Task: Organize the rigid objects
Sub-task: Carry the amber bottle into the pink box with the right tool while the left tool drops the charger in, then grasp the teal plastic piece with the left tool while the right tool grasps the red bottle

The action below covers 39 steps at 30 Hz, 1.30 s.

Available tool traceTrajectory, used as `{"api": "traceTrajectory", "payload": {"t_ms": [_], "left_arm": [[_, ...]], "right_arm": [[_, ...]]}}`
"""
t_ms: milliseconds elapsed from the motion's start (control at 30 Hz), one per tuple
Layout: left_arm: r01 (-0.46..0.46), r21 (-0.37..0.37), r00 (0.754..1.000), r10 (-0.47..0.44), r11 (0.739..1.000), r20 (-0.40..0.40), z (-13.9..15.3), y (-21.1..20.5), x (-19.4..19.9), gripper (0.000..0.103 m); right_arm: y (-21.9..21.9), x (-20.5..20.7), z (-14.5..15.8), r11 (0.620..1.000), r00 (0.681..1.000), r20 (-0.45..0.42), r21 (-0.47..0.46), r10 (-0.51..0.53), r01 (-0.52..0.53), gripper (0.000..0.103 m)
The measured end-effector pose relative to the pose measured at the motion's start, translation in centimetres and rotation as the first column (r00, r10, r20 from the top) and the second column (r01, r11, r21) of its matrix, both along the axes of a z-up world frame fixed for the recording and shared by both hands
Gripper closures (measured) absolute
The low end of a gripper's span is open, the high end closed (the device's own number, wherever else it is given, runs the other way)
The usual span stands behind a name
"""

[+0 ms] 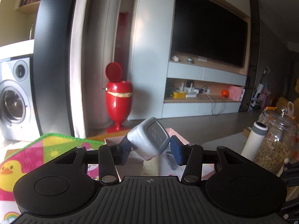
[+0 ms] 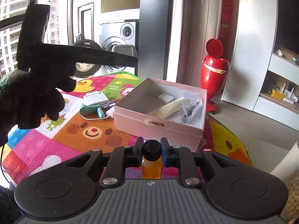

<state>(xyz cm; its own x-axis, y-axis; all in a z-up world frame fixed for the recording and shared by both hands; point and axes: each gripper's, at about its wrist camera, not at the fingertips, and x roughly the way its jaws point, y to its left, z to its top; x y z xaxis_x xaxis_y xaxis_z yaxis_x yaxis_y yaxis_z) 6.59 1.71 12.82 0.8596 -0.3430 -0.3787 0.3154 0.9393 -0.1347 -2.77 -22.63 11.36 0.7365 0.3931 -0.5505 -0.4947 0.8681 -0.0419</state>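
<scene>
1. Grey container (image 1: 149, 140), a small box with rounded corners and a darker lid, sits tilted between the blue pads of the left tongs (image 1: 150, 150), which are clenched on it and hold it in the air.
2. Just beyond and below these tongs, the rim of a pink box (image 1: 115, 140) shows behind the container, and a colourful play mat (image 1: 46, 149) with a yellow duck lies to their left.
3. To the right of the left tongs stand a white bottle (image 1: 252, 141) with a grey cap and a glass jar (image 1: 276, 141) filled with nuts.
4. The right tongs (image 2: 151, 152) are closed on a small bottle (image 2: 151, 165) with a black cap and an orange content; the pads press on the cap from both sides.
5. Directly ahead of the right tongs, the pink box (image 2: 157, 123) stands open on the mat (image 2: 74, 134) that covers the worktop. Inside it lie a cream tube (image 2: 168, 107), a white block (image 2: 165, 98) and a clear plastic bag (image 2: 192, 110) with dark things.
6. To the left of the box, further from the right tongs, a teal device (image 2: 91, 111) and a white flat box (image 2: 95, 99) lie on the mat.
7. High at the left of the right tongs, a dark gloved hand (image 2: 35, 97) holds the other black tool (image 2: 74, 56).
8. Far ahead, a red bin (image 2: 214, 69) with its lid up stands on the floor.
</scene>
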Motion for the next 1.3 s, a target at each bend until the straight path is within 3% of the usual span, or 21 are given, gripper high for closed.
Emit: {"api": "traceTrajectory", "payload": {"t_ms": [67,200,467,567,800,933,1067,1100,1167,1300], "left_arm": [[-0.013,-0.057,0.998,0.009,0.998,-0.058,-1.0,0.5,1.2,0.056],[-0.024,-0.1,0.997,0.016,0.995,-0.082,-3.7,1.8,-1.1,0.056],[-0.022,-0.173,0.991,-0.001,0.985,-0.136,-7.4,5.1,-6.2,0.056],[-0.036,-0.185,0.984,0.002,0.982,-0.177,-8.3,5.9,-6.5,0.056],[-0.068,-0.185,0.98,0.03,0.98,-0.196,-9.6,8.1,-7.2,0.056],[-0.111,-0.206,0.975,0.066,0.972,-0.213,-10.4,9.8,-7.0,0.056],[-0.147,-0.201,0.966,0.097,0.969,-0.238,-11.2,10.6,-6.2,0.056],[-0.154,-0.193,0.964,0.105,0.969,-0.242,-11.4,10.6,-5.9,0.056],[-0.164,-0.175,0.962,0.118,0.971,-0.245,-11.4,10.5,-5.8,0.056],[-0.203,-0.15,0.96,0.167,0.968,-0.224,-11.1,10.8,-5.7,0.056]], "right_arm": [[-0.2,0.2,0.7,1.0,1.0,0.025,0.011,-0.004,0.004,0.084],[-0.2,1.9,2.1,0.998,0.999,0.05,0.054,-0.017,0.014,0.084],[3.5,11.8,4.8,0.984,0.998,0.039,0.174,-0.047,0.039,0.084],[6.5,16.2,4.0,0.982,0.998,0.013,0.181,-0.057,0.053,0.084],[12.5,23.5,-1.8,0.992,0.986,-0.138,0.068,-0.092,0.103,0.084],[13.9,24.3,-4.3,0.994,0.978,-0.181,-0.003,-0.104,0.105,0.084],[14.1,23.4,-4.4,0.996,0.983,-0.158,-0.013,-0.092,0.091,0.083],[14.0,23.1,-4.4,0.996,0.983,-0.156,-0.014,-0.093,0.091,0.08],[13.6,22.3,-4.0,0.995,0.987,-0.127,-0.023,-0.101,0.098,0.062],[12.8,19.0,-3.0,0.995,0.994,-0.051,-0.029,-0.093,0.091,0.058]]}}
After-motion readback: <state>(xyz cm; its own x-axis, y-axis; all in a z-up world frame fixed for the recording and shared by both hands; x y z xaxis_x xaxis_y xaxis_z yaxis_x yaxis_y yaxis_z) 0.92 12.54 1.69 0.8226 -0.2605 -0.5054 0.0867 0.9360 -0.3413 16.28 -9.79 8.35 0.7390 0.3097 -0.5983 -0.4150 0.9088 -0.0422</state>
